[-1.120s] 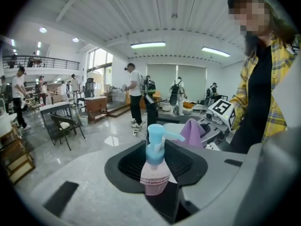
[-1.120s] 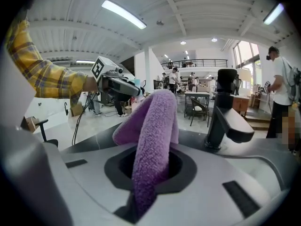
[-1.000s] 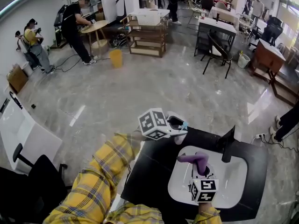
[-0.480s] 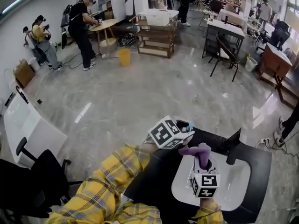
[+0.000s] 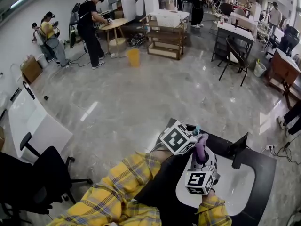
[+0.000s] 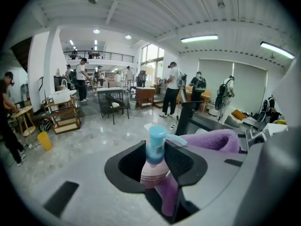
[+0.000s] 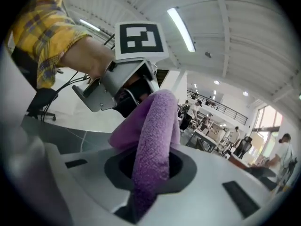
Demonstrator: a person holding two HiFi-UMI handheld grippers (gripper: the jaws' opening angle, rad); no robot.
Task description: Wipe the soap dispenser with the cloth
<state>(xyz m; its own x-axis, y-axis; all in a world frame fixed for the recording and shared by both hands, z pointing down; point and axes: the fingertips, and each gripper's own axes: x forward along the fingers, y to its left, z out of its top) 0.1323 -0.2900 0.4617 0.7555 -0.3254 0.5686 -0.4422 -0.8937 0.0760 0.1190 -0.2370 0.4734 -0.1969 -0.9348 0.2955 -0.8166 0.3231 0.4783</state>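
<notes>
While left gripper [image 6: 155, 155] grips soap dispenser [image 6: 152, 174] between fingers [image 6: 181, 162] | right gripper [image 7: 150, 167]: cloth [image 7: 154, 135]

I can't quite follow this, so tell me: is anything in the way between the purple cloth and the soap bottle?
Nothing visible. The left gripper grips the soap dispenser, the right gripper grips the cloth, and the cloth seems to lie right against the dispenser's lower side.

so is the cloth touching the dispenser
Touching. The left gripper view shows the cloth lying against the lower body of the dispenser, with no gap between them.
</notes>
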